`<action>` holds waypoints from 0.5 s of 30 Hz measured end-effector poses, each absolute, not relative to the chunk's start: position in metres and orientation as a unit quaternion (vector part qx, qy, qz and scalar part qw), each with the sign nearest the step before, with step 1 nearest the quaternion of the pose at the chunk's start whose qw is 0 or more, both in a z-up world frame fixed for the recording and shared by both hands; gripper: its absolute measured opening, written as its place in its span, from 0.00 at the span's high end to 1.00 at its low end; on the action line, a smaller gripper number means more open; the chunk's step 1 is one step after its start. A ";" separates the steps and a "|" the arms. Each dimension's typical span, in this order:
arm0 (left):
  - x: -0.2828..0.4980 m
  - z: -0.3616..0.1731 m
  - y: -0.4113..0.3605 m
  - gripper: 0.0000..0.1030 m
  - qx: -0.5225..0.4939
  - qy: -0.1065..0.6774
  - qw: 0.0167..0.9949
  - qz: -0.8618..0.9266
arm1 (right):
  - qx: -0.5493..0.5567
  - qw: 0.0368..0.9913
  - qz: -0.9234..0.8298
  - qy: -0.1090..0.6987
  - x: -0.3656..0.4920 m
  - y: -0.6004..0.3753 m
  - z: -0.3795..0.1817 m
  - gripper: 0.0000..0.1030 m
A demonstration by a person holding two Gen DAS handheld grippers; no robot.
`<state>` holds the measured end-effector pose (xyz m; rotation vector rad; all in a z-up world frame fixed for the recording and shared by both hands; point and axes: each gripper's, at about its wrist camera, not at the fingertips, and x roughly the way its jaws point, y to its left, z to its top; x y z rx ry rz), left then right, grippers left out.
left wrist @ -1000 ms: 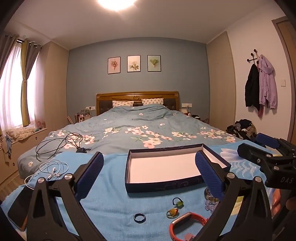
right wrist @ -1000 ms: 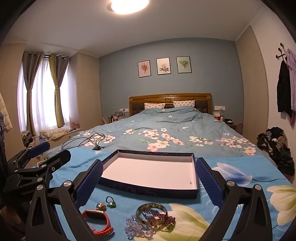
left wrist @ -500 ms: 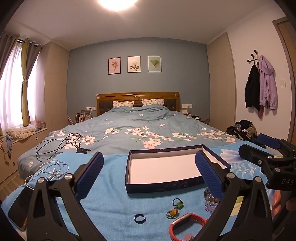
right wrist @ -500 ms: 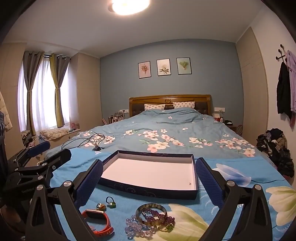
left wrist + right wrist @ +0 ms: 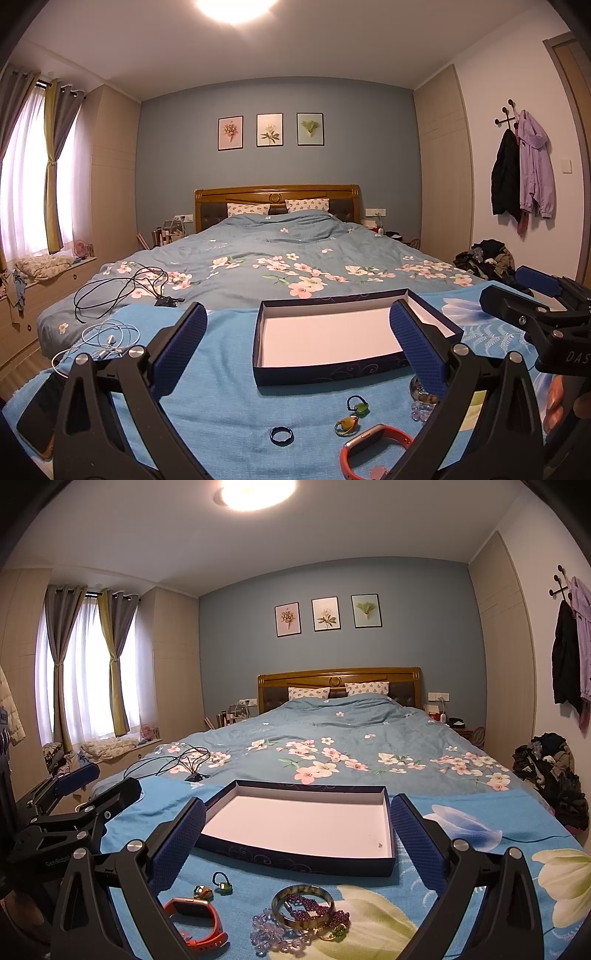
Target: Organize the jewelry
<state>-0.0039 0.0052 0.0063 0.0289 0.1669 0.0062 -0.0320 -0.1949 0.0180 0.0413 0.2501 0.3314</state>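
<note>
Change: nothing has shifted; both grippers hover as before.
Left gripper (image 5: 299, 347): fingers spread wide, holding nothing.
Right gripper (image 5: 297, 830): fingers spread wide, holding nothing.
Box (image 5: 295, 860): open, on the blue bedspread (image 5: 480, 849).
Jewelry: bangle (image 5: 303, 906), bead bracelets (image 5: 275, 936), orange watch (image 5: 195, 923), dark ring (image 5: 282, 435) lie just before the box.

A wooden-headboard bed (image 5: 277, 251) stands against the blue wall (image 5: 177, 147) (three framed prints (image 5: 270, 130) above), curtained window (image 5: 88, 672) left, ceiling lamp (image 5: 256, 493) lit.

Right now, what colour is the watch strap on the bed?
Orange-red strap; clearest in the right wrist view.
</note>
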 end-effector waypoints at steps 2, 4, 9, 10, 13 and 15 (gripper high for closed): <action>-0.004 0.006 0.005 0.05 0.014 0.084 0.996 0.002 | 0.021 0.978 0.166 0.126 -0.031 -0.195 0.019 0.06; -0.004 0.006 0.005 0.05 0.014 0.084 0.996 0.003 | 0.021 0.978 0.167 0.125 -0.032 -0.195 0.019 0.06; -0.004 0.006 0.004 0.05 0.015 0.084 0.996 0.003 | 0.021 0.977 0.168 0.127 -0.029 -0.194 0.020 0.06; -0.004 0.006 0.004 0.05 0.015 0.084 0.996 0.003 | 0.022 0.978 0.167 0.125 -0.030 -0.194 0.019 0.06; -0.005 0.005 0.005 0.05 0.015 0.084 0.996 0.005 | 0.022 0.978 0.166 0.125 -0.031 -0.194 0.019 0.06; -0.006 0.005 0.005 0.05 0.015 0.085 0.996 0.005 | 0.023 0.978 0.167 0.125 -0.030 -0.194 0.019 0.06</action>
